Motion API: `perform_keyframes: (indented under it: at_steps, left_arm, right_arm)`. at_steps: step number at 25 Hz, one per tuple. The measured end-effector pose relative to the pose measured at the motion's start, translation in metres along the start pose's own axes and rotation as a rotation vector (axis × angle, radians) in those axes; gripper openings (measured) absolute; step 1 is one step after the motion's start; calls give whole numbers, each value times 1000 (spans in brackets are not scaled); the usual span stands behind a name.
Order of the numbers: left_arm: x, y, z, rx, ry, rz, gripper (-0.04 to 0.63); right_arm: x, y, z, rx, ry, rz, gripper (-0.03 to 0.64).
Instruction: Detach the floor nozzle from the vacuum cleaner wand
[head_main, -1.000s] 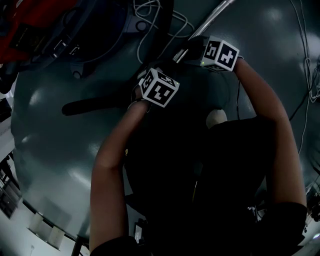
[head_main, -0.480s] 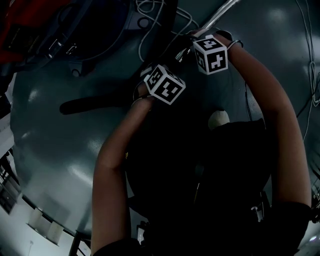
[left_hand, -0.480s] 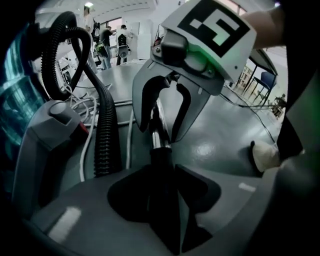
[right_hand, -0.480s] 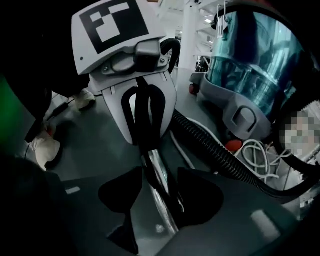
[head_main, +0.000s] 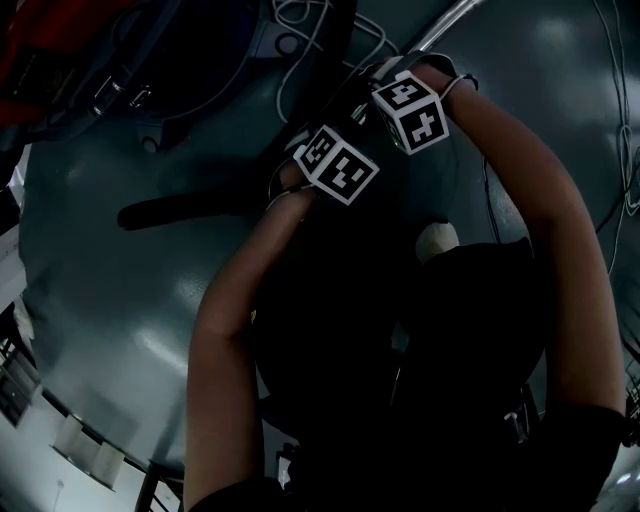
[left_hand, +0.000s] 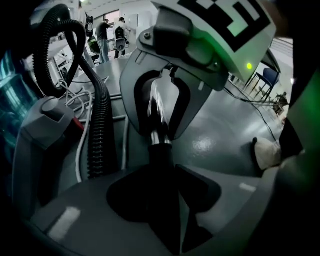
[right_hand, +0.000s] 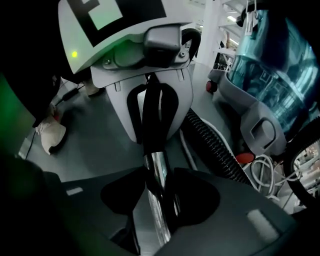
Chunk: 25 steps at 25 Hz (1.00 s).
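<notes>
My left gripper is clamped on the black neck of the floor nozzle, with the tube filling the gap between my jaws. The nozzle itself is a long, flat, dark bar lying on the grey floor, off to the left of both my hands in the head view. Its neck runs up from it to where I hold it. Just past my left jaws the black neck meets the wand, a shiny chrome tube that catches the light. My right gripper faces the left one from the other side of that joint. Its jaws have just been closing, the chrome tube lies between them, and the pads are now pressed on it. The two grippers sit just beside each other and both point steeply down. A black ribbed hose lies on the floor next to the wand, and it leads towards the vacuum body with its clear blue-green bin.
</notes>
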<state>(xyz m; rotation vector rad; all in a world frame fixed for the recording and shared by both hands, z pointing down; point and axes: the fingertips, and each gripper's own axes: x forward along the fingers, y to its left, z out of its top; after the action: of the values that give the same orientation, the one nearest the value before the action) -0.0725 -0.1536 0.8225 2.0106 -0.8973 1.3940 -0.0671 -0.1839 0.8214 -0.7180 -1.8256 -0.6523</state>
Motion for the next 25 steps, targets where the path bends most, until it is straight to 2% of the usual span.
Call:
perform_keyframes:
  at_steps: [5, 11, 16, 22, 25]
  left_arm:
    - [-4, -6, 1, -50, -4, -80, 152]
    - [-33, 2, 9, -41, 4, -144, 150]
    - [-54, 11, 11, -17, 3, -141, 150]
    - [-57, 10, -9, -22, 17, -159, 148]
    - [-58, 13, -15, -19, 17, -158, 147]
  right_arm:
    - [-5, 7, 4, -2, -4, 47, 181]
    - [-28, -5, 12, 11, -31, 47, 176]
    - [-39, -14, 23, -2, -34, 85, 167]
    - [-33, -14, 40, -24, -107, 55, 163]
    - [-33, -14, 46, -14, -133, 71, 163]
